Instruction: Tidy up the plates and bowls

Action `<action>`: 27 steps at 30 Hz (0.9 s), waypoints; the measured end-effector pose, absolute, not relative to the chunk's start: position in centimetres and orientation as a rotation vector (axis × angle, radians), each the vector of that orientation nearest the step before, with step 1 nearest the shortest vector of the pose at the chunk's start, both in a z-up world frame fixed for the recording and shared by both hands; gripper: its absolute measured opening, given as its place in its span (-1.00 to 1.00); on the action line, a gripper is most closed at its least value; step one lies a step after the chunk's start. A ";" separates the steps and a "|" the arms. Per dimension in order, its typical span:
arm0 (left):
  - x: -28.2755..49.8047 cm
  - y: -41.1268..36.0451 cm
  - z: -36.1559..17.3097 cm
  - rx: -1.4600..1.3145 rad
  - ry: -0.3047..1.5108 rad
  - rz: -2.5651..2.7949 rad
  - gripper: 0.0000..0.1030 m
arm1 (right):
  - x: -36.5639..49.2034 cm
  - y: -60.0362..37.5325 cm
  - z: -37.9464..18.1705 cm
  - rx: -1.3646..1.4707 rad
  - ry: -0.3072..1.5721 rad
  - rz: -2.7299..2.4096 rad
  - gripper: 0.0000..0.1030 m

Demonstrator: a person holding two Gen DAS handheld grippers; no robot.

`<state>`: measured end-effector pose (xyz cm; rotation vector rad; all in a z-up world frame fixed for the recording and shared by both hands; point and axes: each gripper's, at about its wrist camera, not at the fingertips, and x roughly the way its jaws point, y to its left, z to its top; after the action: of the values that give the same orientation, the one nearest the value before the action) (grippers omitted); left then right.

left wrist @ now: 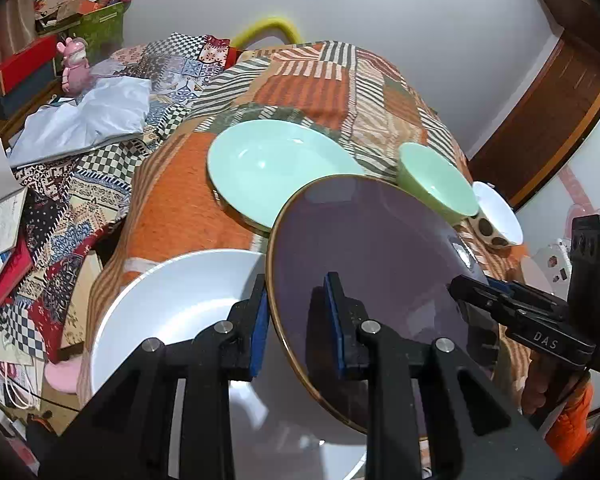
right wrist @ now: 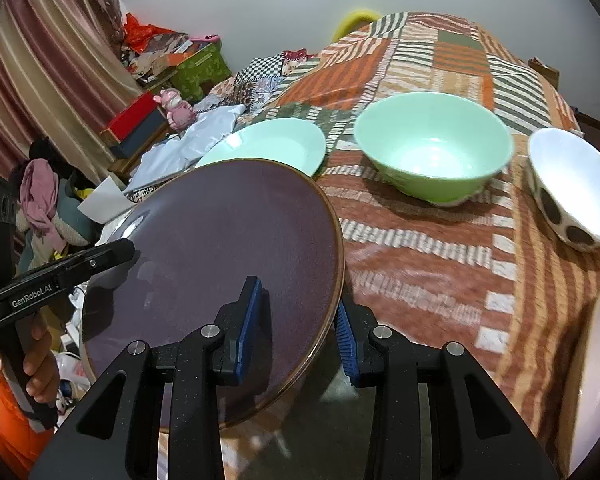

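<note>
While my left claw [left wrist: 296, 320] stays out of nothing and simply clenches the near rim of the purple plate [left wrist: 372, 248], the white plate [left wrist: 172, 300] lies empty just to its left on the bed [left wrist: 172, 184], with the mint plate [left wrist: 276, 172] and green bowl [left wrist: 436, 180] empty beyond. From the right wrist, my right claw [right wrist: 300, 328] grips the plate's opposite rim, the plate [right wrist: 220, 264] tilted between both claws, the green bowl [right wrist: 432, 148] and spotted bowl [right wrist: 572, 188] empty ahead to its right.

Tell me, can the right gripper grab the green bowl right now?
Probably not yet. The right gripper is shut on the purple plate, sharing it with the left gripper. The green bowl sits uncovered, so it is busy, not blocked.
</note>
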<state>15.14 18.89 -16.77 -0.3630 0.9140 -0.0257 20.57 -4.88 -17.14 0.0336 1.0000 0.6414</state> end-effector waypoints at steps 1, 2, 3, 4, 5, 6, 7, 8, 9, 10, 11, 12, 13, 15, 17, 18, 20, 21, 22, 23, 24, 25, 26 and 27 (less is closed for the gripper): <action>15.0 18.6 -16.7 -0.364 0.912 -0.028 -0.52 | 20.3 -5.2 -17.0 0.034 0.997 0.639 -0.38; 14.8 18.3 -16.5 -0.366 0.910 -0.031 -0.52 | 20.1 -5.5 -16.9 0.035 0.994 0.636 -0.38; 14.6 17.9 -16.4 -0.368 0.908 -0.036 -0.52 | 19.9 -5.8 -16.8 0.036 0.990 0.634 -0.38; 14.4 17.7 -16.3 -0.368 0.906 -0.039 -0.52 | 19.7 -6.1 -16.7 0.036 0.985 0.630 -0.38; 14.2 17.3 -16.1 -0.367 0.904 -0.045 -0.52 | 19.5 -6.5 -16.6 0.038 0.981 0.626 -0.38; 14.1 17.1 -16.0 -0.365 0.904 -0.047 -0.52 | 19.3 -6.8 -16.5 0.038 0.977 0.622 -0.38; 13.9 16.6 -15.8 -0.359 0.904 -0.054 -0.52 | 19.2 -7.2 -16.4 0.042 0.974 0.617 -0.38; 13.8 16.3 -15.7 -0.355 0.903 -0.059 -0.52 | 19.1 -7.6 -16.4 0.045 0.972 0.613 -0.38; 13.6 15.9 -15.6 -0.351 0.903 -0.064 -0.52 | 18.9 -7.9 -16.3 0.047 0.971 0.609 -0.38; 13.4 15.5 -15.5 -0.347 0.903 -0.070 -0.52 | 18.8 -8.3 -16.3 0.050 0.969 0.603 -0.38; 13.3 15.0 -15.4 -0.342 0.904 -0.079 -0.52 | 18.6 -8.6 -16.3 0.053 0.967 0.596 -0.38; 13.2 14.7 -15.4 -0.339 0.905 -0.083 -0.52 | 18.5 -9.0 -16.2 0.055 0.966 0.590 -0.38; 13.1 14.3 -15.3 -0.336 0.907 -0.089 -0.52 | 18.3 -9.2 -16.2 0.057 0.966 0.585 -0.38; 12.9 13.6 -15.3 -0.331 0.910 -0.101 -0.52 | 18.1 -9.8 -16.2 0.063 0.966 0.574 -0.38; 12.8 12.9 -15.4 -0.332 0.916 -0.112 -0.52 | 17.7 -10.4 -16.2 0.064 0.964 0.560 -0.38; 12.7 12.7 -15.5 -0.332 0.919 -0.117 -0.52 | 17.6 -10.7 -16.2 0.064 0.964 0.554 -0.38; 12.6 12.0 -15.7 -0.327 0.926 -0.126 -0.52 | 17.2 -11.4 -16.4 0.066 0.966 0.542 -0.38; 12.5 11.7 -15.9 -0.325 0.930 -0.130 -0.52 | 17.1 -11.6 -16.5 0.069 0.967 0.538 -0.38; 12.5 11.5 -16.0 -0.324 0.932 -0.132 -0.52 | 17.1 -12.0 -16.6 0.072 0.970 0.535 -0.38; 12.5 11.2 -16.1 -0.323 0.936 -0.136 -0.52 | 17.0 -12.2 -16.8 0.076 0.973 0.529 -0.38; 12.5 11.0 -16.3 -0.323 0.939 -0.139 -0.52 | 16.9 -12.5 -16.9 0.079 0.975 0.525 -0.38; 12.5 10.8 -16.4 -0.323 0.942 -0.143 -0.52 | 16.9 -12.8 -17.1 0.082 0.978 0.522 -0.38; 12.5 10.6 -16.5 -0.323 0.945 -0.146 -0.52 | 16.8 -13.0 -17.2 0.087 0.984 0.517 -0.38; 12.5 10.3 -16.7 -0.321 0.948 -0.151 -0.52 | 16.8 -13.3 -17.3 0.090 0.987 0.514 -0.38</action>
<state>12.52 10.32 -16.70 -0.3209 0.9483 -0.1510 16.82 -13.27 -17.32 0.0897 0.9870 0.5138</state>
